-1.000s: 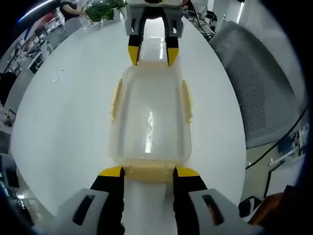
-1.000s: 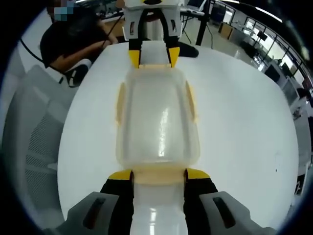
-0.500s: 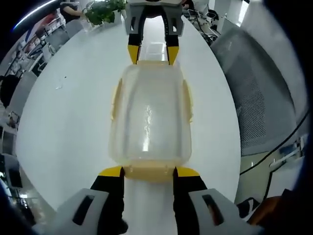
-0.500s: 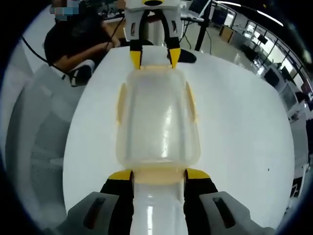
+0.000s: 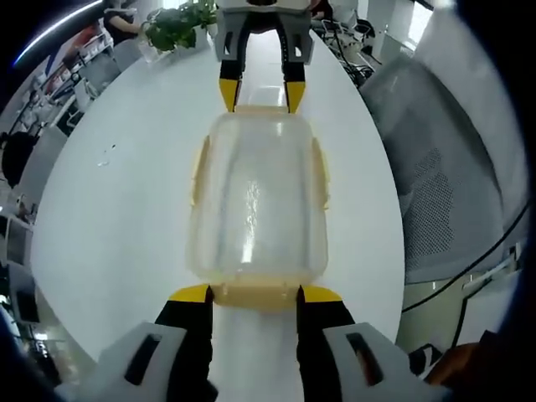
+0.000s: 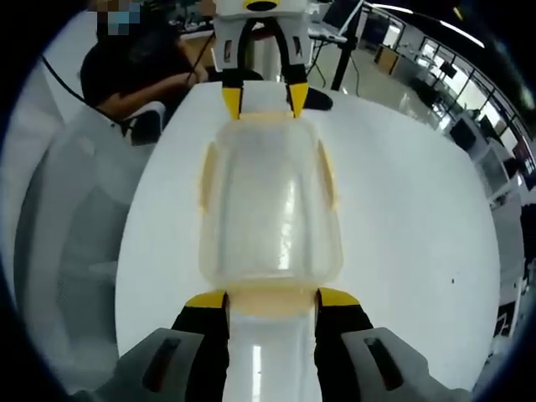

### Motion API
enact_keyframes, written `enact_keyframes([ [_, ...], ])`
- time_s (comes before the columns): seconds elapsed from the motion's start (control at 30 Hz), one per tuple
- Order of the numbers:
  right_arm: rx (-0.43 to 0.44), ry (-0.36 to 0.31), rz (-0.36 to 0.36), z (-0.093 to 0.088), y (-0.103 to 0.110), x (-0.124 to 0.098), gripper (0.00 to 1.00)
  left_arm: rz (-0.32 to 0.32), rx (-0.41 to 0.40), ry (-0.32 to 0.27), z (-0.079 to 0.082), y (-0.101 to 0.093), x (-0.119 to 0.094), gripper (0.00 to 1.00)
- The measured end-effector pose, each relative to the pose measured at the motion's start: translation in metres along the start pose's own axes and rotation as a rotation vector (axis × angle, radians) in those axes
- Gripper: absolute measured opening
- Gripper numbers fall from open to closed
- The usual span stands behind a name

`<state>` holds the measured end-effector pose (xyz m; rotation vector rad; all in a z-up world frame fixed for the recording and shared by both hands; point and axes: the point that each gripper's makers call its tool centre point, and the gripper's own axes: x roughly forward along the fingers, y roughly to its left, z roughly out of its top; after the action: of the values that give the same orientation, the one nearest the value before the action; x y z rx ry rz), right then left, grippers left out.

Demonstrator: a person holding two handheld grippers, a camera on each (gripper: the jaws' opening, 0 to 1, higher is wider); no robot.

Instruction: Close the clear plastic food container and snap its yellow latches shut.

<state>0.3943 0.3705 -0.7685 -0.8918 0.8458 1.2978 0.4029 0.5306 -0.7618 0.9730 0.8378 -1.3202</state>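
One clear container [image 5: 255, 205] with yellow latches [image 5: 255, 294] lies lid-down on the white table [image 5: 117, 218], the left gripper [image 5: 255, 295] at one end and the right gripper [image 6: 272, 300] at the far end, each with jaws spread wide astride an end latch.

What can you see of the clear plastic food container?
The container is a clear, rounded plastic box with yellow latches on its long sides and at both ends. Its lid is on. It lies on a white table, and the left gripper and right gripper each straddle one end latch.
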Motion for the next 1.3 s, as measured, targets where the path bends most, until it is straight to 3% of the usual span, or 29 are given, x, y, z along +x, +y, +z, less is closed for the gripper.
enact_keyframes([
  [0.37, 0.005, 0.016, -0.006, -0.024, 0.005, -0.014, 0.38, -0.011, 0.015, -0.022, 0.029, -0.005, 0.007, 0.38],
  [1.3, 0.034, 0.017, -0.003, -0.071, 0.015, -0.035, 0.38, -0.024, 0.043, -0.045, 0.075, -0.011, 0.025, 0.38],
])
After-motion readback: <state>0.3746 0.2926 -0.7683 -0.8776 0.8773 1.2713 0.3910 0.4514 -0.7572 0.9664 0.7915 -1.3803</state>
